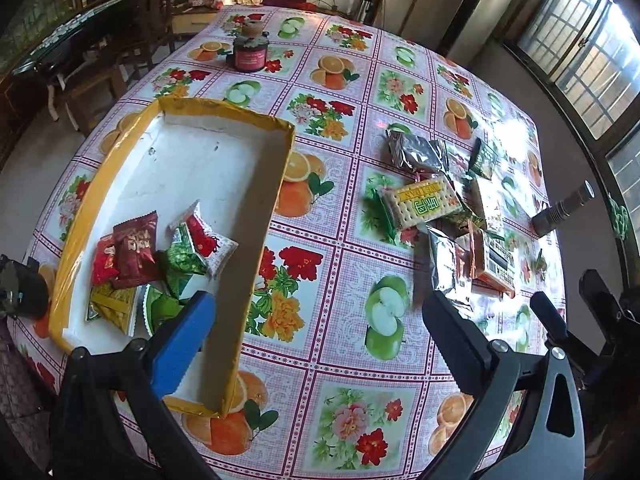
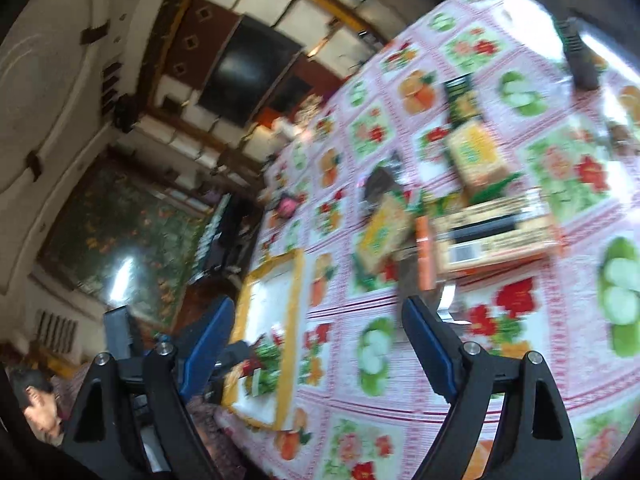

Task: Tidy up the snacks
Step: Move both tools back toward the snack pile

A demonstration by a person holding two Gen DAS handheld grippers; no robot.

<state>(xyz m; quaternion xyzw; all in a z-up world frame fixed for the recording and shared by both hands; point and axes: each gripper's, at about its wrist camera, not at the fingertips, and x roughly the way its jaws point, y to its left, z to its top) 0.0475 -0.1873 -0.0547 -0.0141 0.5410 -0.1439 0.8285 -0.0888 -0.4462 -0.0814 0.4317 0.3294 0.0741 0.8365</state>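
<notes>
A yellow-rimmed box (image 1: 280, 176) with a white floor sits at the table's left and holds several snack packets (image 1: 136, 256) in red, green and white. My left gripper (image 1: 316, 316) is open and empty, its blue-padded left finger over the box's near corner. A loose pile of snacks lies at the right: a cracker pack (image 1: 424, 202), silver packets (image 1: 418, 154) and an orange box (image 1: 494, 262). My right gripper (image 2: 316, 320) is open and empty, tilted, above the table near the orange box (image 2: 492, 236). The yellow box (image 2: 294, 300) shows at lower left there.
A dark jar with a red label (image 1: 249, 52) stands at the table's far side. A metal flashlight (image 1: 566, 210) lies near the right edge. The right gripper's black fingers (image 1: 552, 312) show at lower right. Chairs and a piano stand beyond the left edge.
</notes>
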